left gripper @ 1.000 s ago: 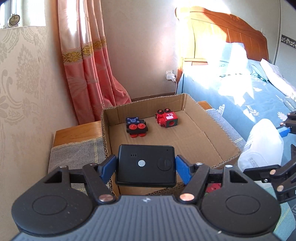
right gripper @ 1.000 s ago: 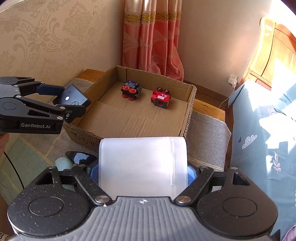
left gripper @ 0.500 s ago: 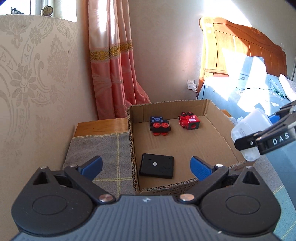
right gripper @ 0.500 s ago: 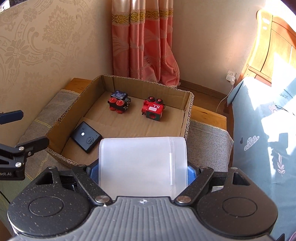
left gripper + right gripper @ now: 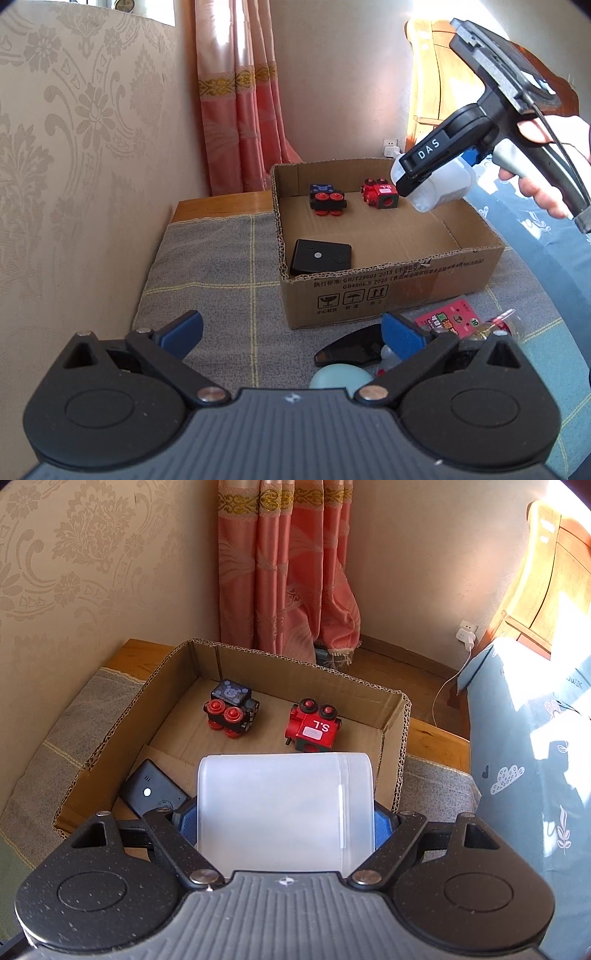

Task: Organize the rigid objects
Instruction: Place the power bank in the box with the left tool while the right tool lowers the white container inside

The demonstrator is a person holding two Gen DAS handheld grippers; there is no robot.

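1. The left gripper (image 5: 291, 332) hangs over the grey checked cloth (image 5: 221, 266) just short of the cardboard box (image 5: 388, 291), its jaws spread wide and bare.
2. The right gripper (image 5: 284, 823) pinches a translucent white plastic container (image 5: 273, 808) over the box's right side.
3. A black device (image 5: 320, 255) lies flat in the box's near left corner.
4. A black-and-red toy vehicle (image 5: 231, 709) and a red toy engine (image 5: 312, 727) sit by the far wall, apart from each other.
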